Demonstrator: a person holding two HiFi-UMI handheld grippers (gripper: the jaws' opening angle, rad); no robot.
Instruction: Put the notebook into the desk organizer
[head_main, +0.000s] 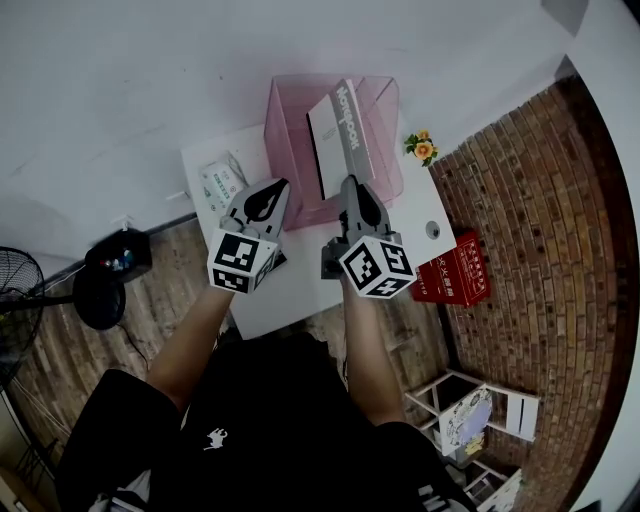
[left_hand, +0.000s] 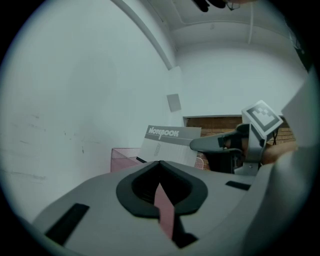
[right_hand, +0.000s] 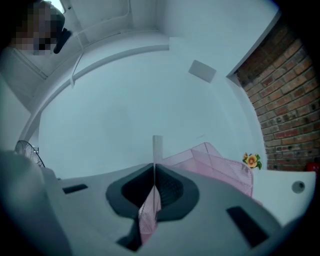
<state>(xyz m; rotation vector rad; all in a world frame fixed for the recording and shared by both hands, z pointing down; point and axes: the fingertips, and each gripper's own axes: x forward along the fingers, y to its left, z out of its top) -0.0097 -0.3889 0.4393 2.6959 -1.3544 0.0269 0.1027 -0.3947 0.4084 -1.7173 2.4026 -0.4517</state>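
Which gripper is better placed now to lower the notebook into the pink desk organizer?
Right. The right gripper is shut on the notebook and holds it over the desk organizer. The left gripper is shut on nothing, near the organizer's front.

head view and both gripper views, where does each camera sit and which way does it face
Head view: on the person's head, facing steeply down at the desk and pink desk organizer; arms, left gripper and right gripper show.
Left gripper view: on the left gripper, facing along its shut jaws toward the wall; the right gripper shows too.
Right gripper view: on the right gripper, facing along jaws shut on the notebook's edge.
Shared: all three show the desk organizer.
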